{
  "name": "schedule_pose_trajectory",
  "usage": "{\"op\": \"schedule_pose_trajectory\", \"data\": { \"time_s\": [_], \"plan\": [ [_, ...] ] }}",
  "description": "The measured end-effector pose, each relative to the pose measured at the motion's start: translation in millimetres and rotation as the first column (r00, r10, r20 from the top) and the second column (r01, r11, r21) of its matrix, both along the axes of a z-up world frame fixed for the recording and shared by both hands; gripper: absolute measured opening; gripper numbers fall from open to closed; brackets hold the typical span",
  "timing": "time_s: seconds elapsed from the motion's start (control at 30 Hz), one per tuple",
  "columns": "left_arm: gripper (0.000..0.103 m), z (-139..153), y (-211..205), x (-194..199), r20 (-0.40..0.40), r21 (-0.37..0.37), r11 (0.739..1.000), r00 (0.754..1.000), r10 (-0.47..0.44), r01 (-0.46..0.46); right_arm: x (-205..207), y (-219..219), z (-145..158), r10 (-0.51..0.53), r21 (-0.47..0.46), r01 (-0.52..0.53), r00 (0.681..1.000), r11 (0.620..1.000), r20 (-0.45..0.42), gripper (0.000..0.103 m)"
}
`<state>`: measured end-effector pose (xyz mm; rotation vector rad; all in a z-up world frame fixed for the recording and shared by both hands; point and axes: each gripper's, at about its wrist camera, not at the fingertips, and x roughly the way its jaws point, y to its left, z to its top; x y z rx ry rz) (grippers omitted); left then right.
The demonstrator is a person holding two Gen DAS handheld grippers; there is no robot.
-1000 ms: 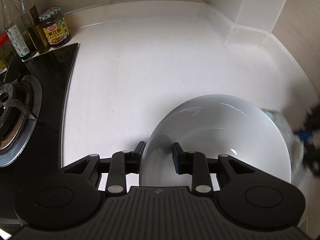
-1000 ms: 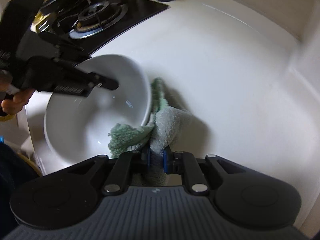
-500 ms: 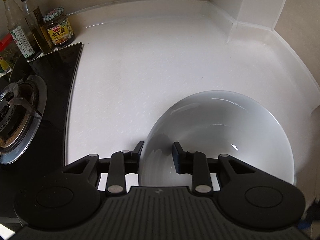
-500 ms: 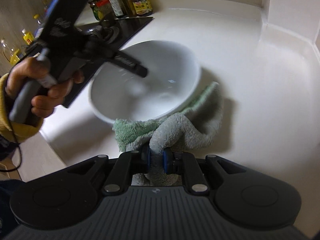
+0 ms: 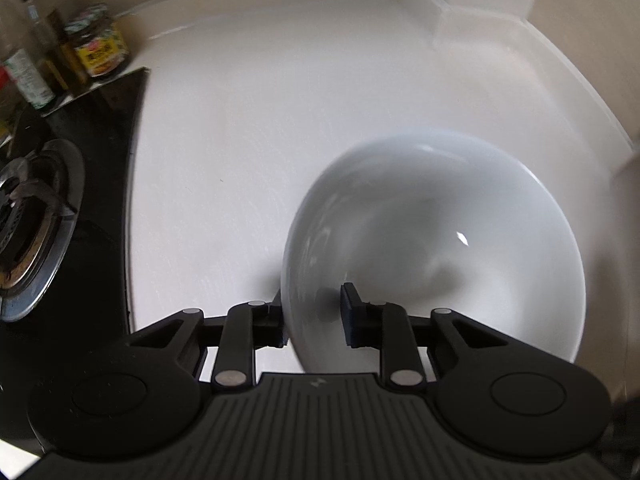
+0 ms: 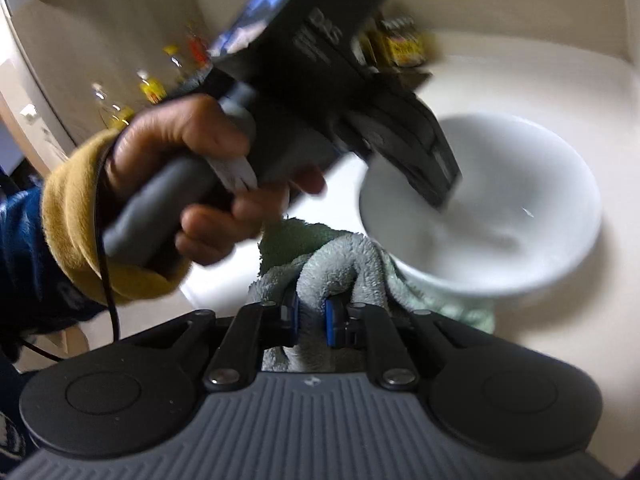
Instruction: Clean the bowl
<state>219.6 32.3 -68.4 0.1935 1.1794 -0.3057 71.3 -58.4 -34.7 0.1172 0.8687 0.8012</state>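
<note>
bowl [image 5: 460, 240] now blurred, towel [image 6: 336, 268] newly half-hidden beneath it

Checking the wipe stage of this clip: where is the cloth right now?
In the right wrist view the cloth is pinched in the right claw, low centre, beside and partly under the bowl, outside it. The left wrist view doesn't show it.

The bowl [image 5: 436, 248] stands on the tabletop [image 5: 248, 128], right of the stove [image 5: 36, 220]. The jar [image 5: 98, 42] and 2 bottles [image 5: 30, 56] stand behind the stove, at the back edge of the tabletop. The left hand-held gripper [image 5: 312, 316] has the near rim of the bowl between its fingers. The cloth [image 6: 340, 268] lies beside the bowl, between the fingers of the right hand-held gripper [image 6: 310, 316].
</note>
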Motion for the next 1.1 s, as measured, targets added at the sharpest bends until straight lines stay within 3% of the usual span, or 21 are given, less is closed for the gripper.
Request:
{"op": "schedule_pose_trajectory", "data": {
  "time_s": [0.13,0.3,0.43,0.57,0.7,0.8,1.0,1.1],
  "plan": [
    [0.022,10.1,-5.9,10.3,-0.023,0.038,0.993,0.994,-0.109,0.11,4.6,-17.8,-2.6,-0.119,-0.004,0.119,0.99,0.993,-0.082,0.009],
    [0.022,17.4,-34.6,44.4,-0.001,0.172,0.947,0.961,-0.275,0.271,8.9,-56.1,-5.4,-0.265,-0.085,0.257,0.958,0.963,-0.108,0.01],
    [0.025,15.1,-58.9,75.8,-0.03,0.208,0.907,0.93,-0.368,0.366,18.1,-63.3,-2.4,-0.254,-0.159,0.242,0.965,0.957,-0.062,0.01],
    [0.027,16.5,-80.2,107.4,-0.091,0.17,0.881,0.897,-0.432,0.441,23.7,-62.7,4.4,-0.212,-0.211,0.204,0.977,0.956,-0.013,0.01],
    [0.026,16.5,-81.0,128.9,-0.163,0.096,0.911,0.909,-0.383,0.401,26.8,-51.3,12.1,-0.162,-0.17,0.16,0.987,0.972,0.0,0.01],
    [0.024,15.7,-69.1,131.7,-0.182,0.04,0.949,0.936,-0.301,0.313,31.8,-39.4,16.0,-0.137,-0.126,0.136,0.991,0.983,0.001,0.01],
    [0.014,6.6,-41.3,93.5,-0.244,0.032,0.981,0.954,-0.176,0.189,49.3,8.7,9.8,-0.142,-0.027,0.143,0.989,0.989,0.036,0.01],
    [0.013,5.4,-24.8,68.4,-0.283,-0.009,0.994,0.953,-0.107,0.109,49.9,26.5,3.6,-0.125,-0.066,0.13,0.99,0.989,0.071,0.01]
  ]
}}
